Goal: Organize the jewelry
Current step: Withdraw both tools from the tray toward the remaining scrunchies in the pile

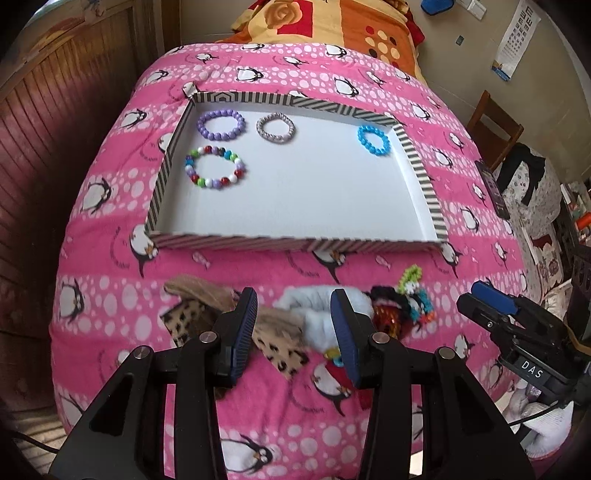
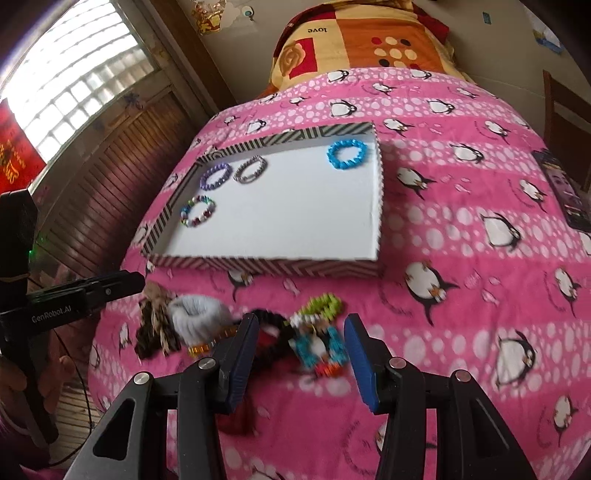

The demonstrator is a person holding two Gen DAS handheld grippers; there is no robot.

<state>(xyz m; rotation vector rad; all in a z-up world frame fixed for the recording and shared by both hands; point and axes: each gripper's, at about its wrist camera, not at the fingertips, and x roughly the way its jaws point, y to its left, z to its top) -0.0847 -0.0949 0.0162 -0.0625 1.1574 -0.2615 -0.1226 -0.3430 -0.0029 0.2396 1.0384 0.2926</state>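
A shallow striped tray (image 1: 419, 162) (image 2: 379, 206) lies on the pink penguin blanket. In it are a purple bead bracelet (image 1: 221, 124) (image 2: 215, 176), a silver one (image 1: 276, 127) (image 2: 250, 169), a blue one (image 1: 373, 140) (image 2: 346, 154) and a multicoloured one (image 1: 215, 168) (image 2: 198, 211). In front of the tray sits a pile of loose pieces: a white fluffy scrunchie (image 1: 314, 314) (image 2: 197, 319), leopard and beige scrunchies (image 1: 207, 306) (image 2: 155, 325), and a colourful bead tangle (image 1: 402, 306) (image 2: 317, 332). My left gripper (image 1: 293, 325) hangs open over the scrunchies. My right gripper (image 2: 301, 343) hangs open over the bead tangle.
An orange patterned quilt (image 1: 332, 26) (image 2: 369, 40) lies beyond the blanket. A wooden chair (image 1: 493, 129) and a dark phone (image 1: 493, 188) (image 2: 563, 192) are at the right. A wood-panelled wall (image 1: 55, 129) and a window (image 2: 74, 81) are at the left.
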